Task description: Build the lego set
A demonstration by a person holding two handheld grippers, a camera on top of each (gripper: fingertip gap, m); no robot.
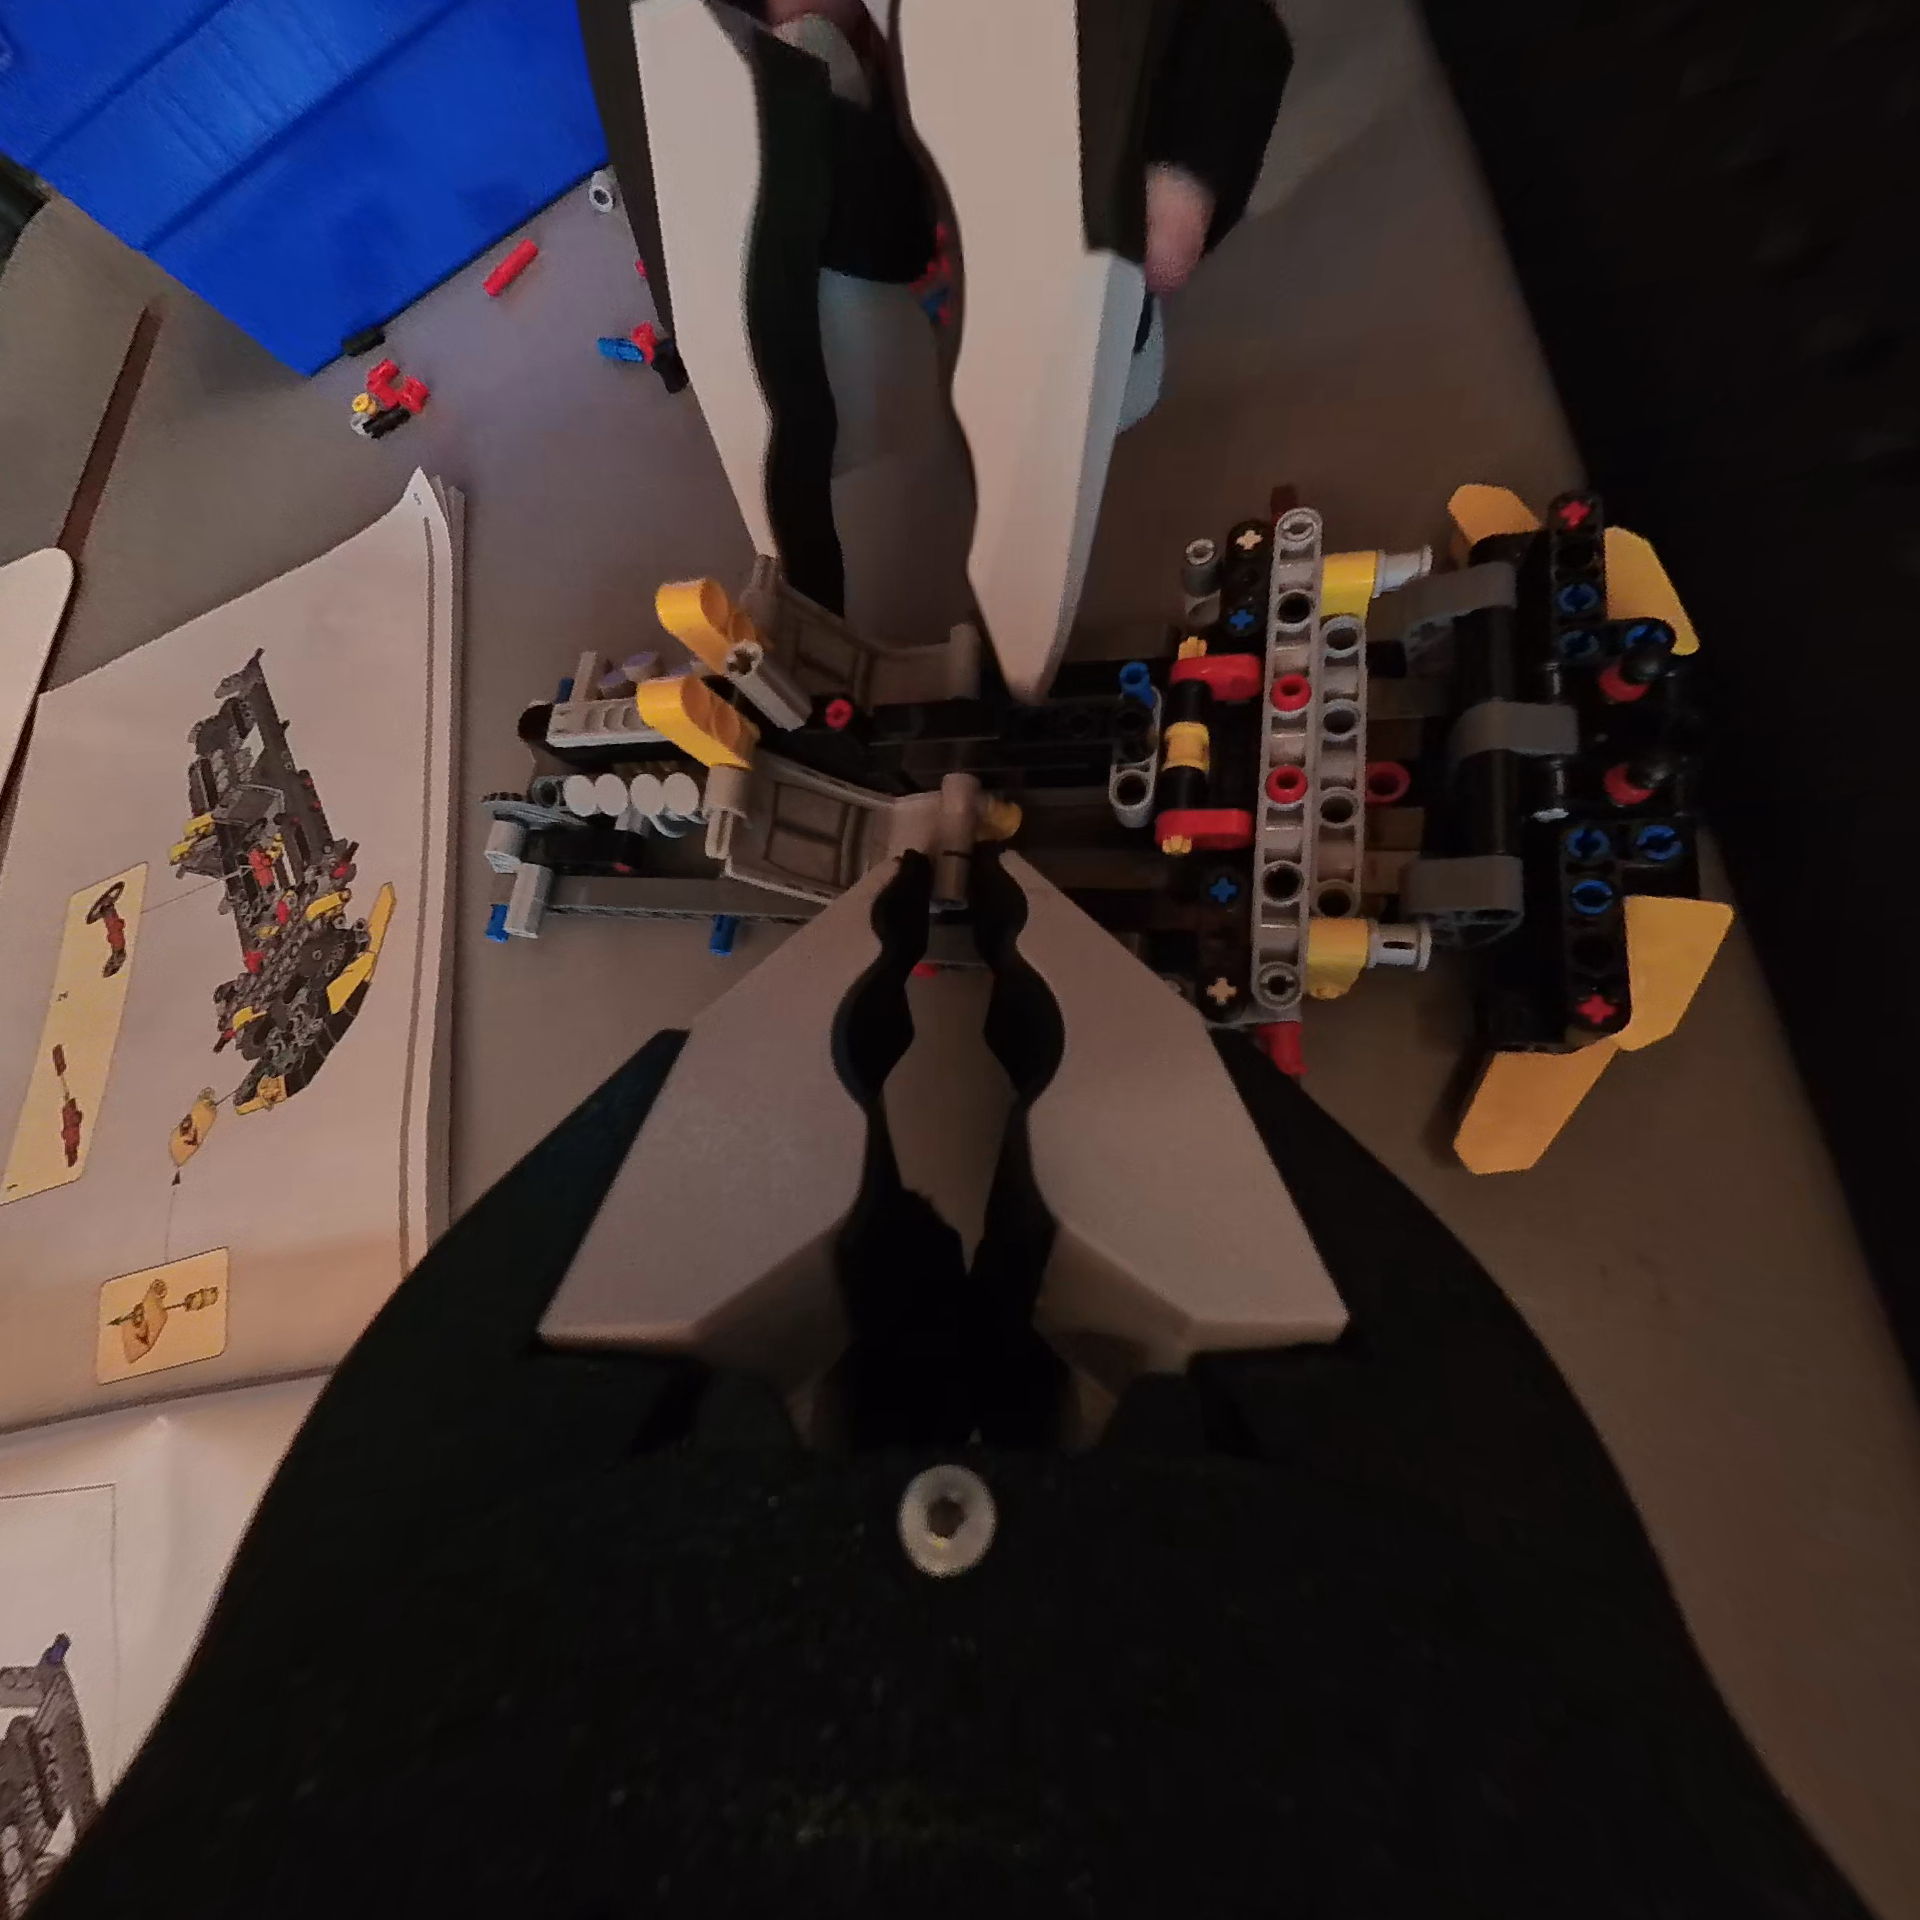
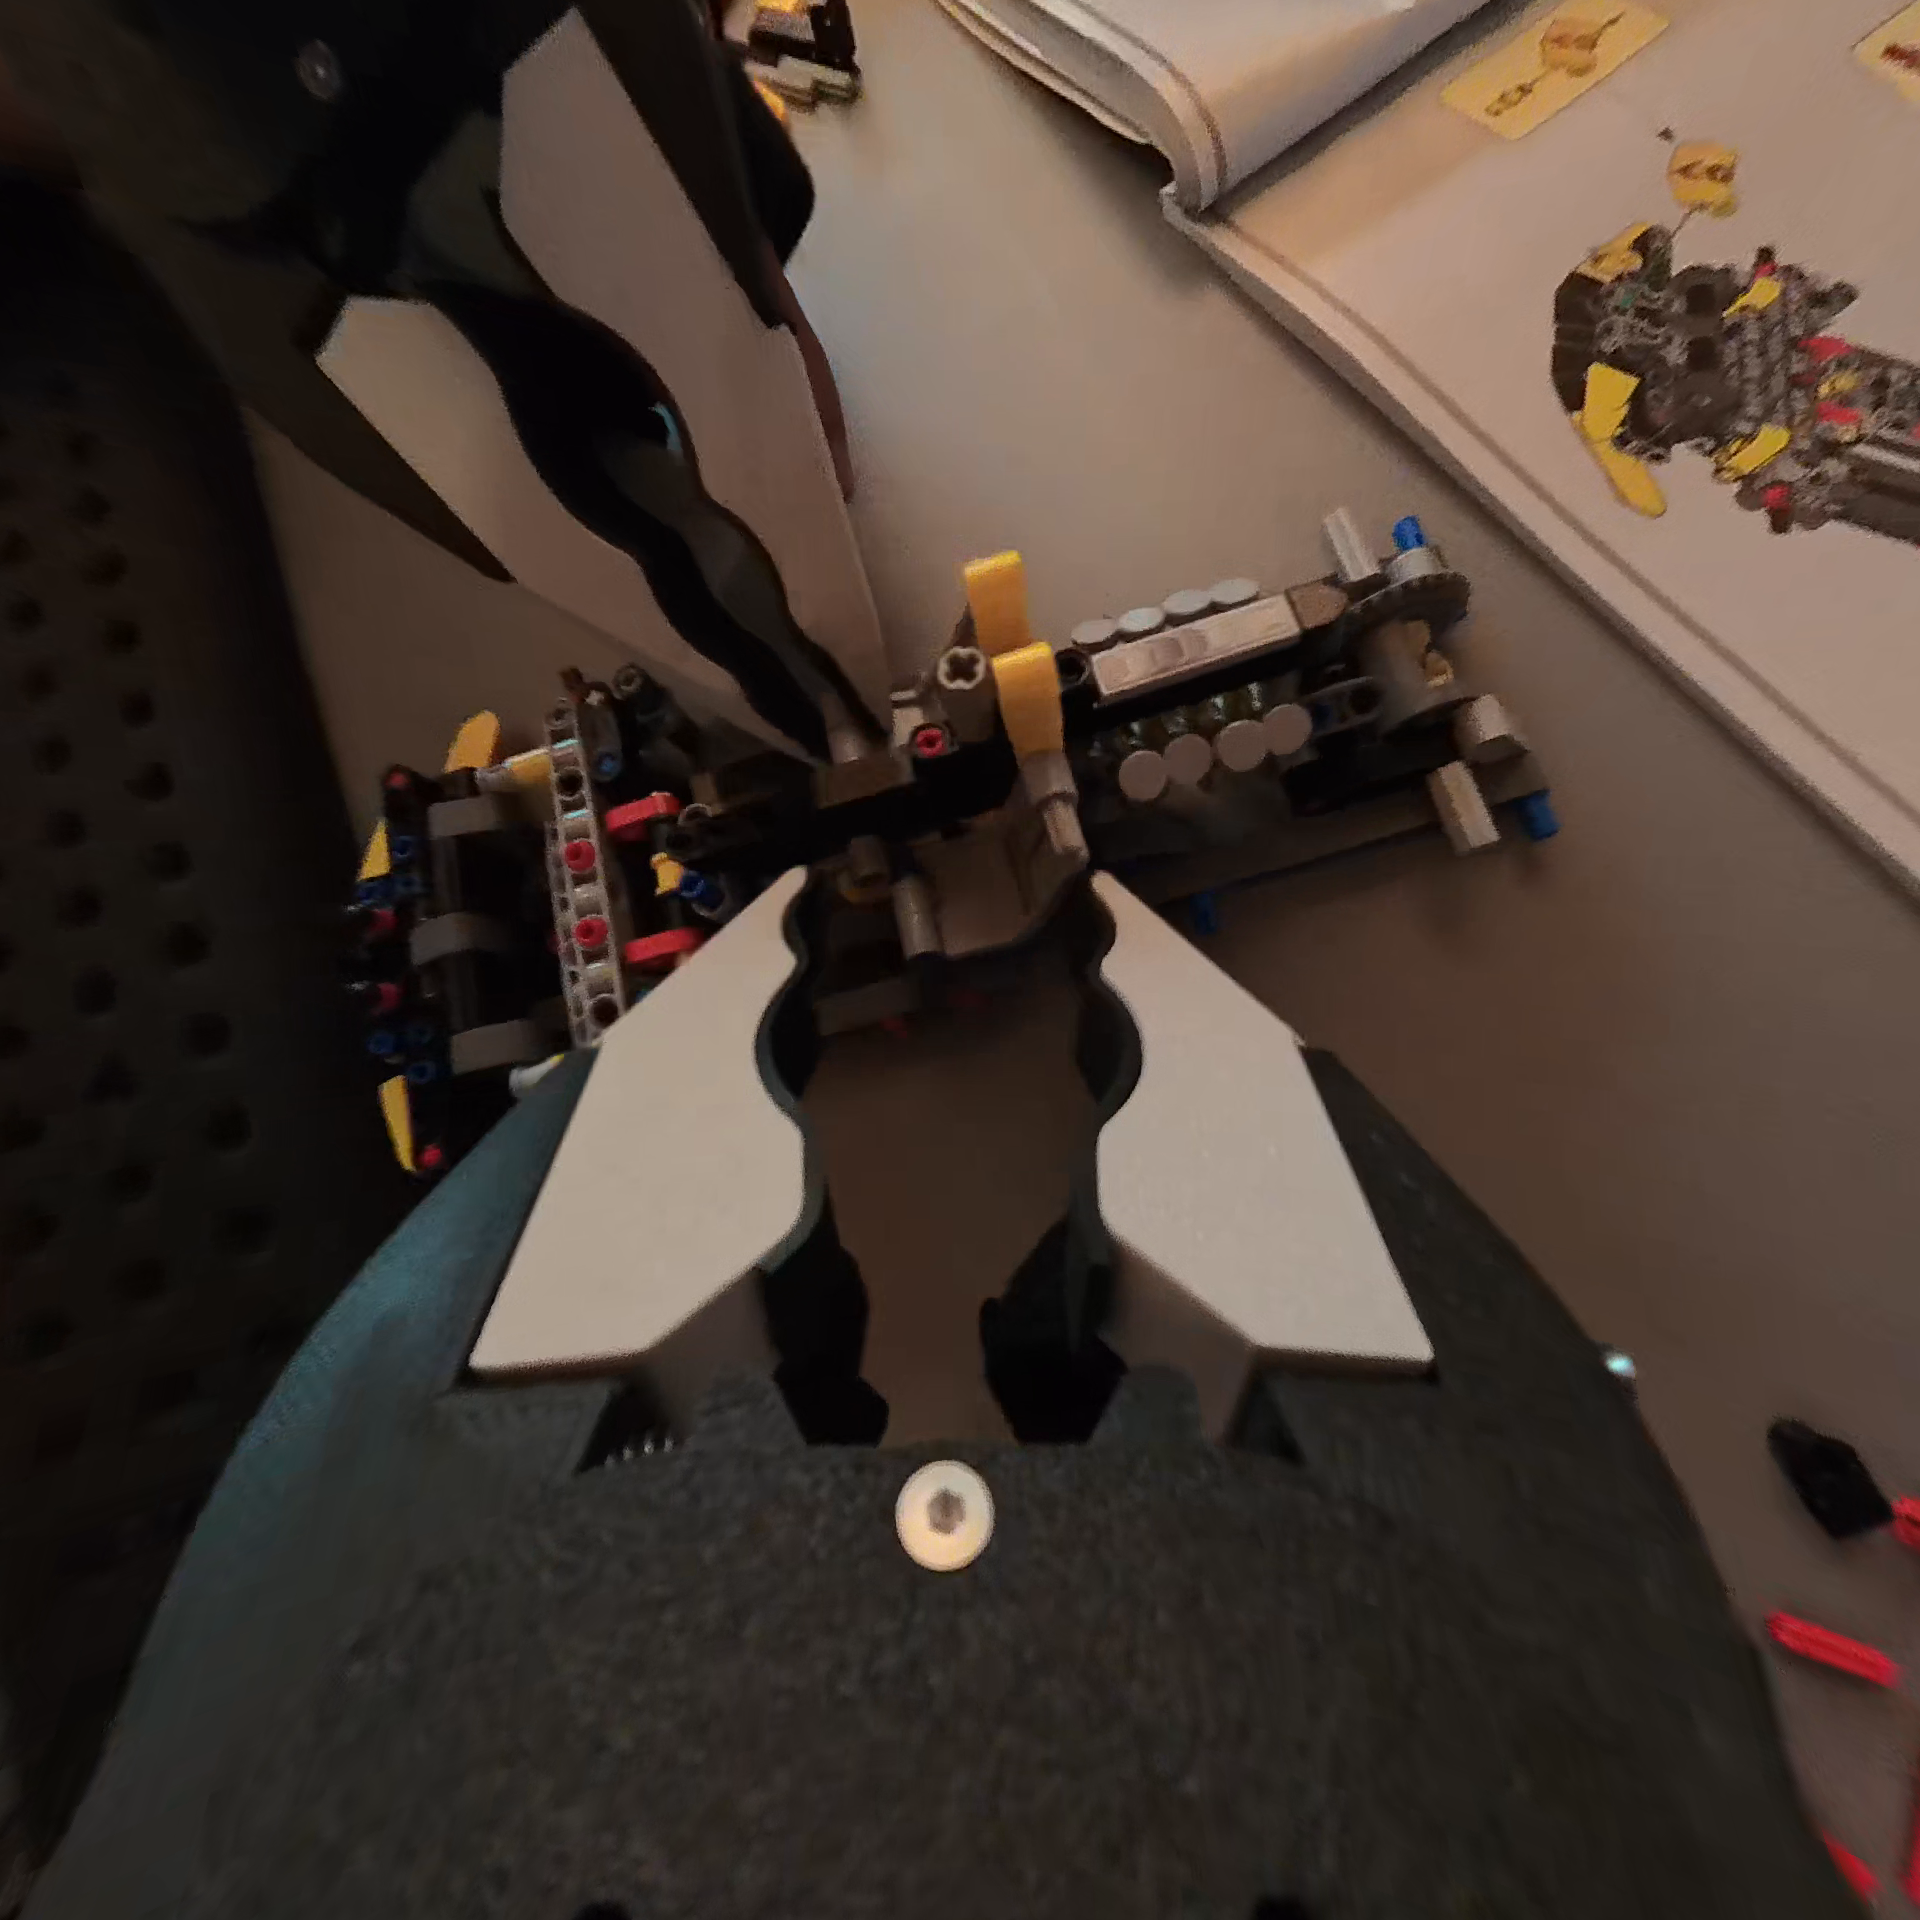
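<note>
The lego model (image 1: 1288, 790), black and grey with yellow panels and red and blue pins, lies on the tan table. My left gripper (image 1: 961, 868) is shut on a small tan connector (image 1: 961, 816) and holds it against the model's middle. It enters the right wrist view from the upper left (image 2: 847, 732). My right gripper (image 2: 951, 888) has its jaws set wide around the model's grey seat section (image 2: 987, 883), with the pads against its sides. In the left wrist view it reaches in from the top (image 1: 909, 634). The model also shows in the right wrist view (image 2: 1195, 707).
An open instruction booklet (image 1: 260, 883) lies left of the model and shows too in the right wrist view (image 2: 1558, 312). A blue bin (image 1: 291, 156) stands at the far left. Loose red and black pieces (image 1: 390, 400) lie near it; others lie here (image 2: 1823, 1475). The table's edge (image 1: 1621, 540) runs just past the model. Only a small space, under 4 cm, lies between the two pairs of fingers.
</note>
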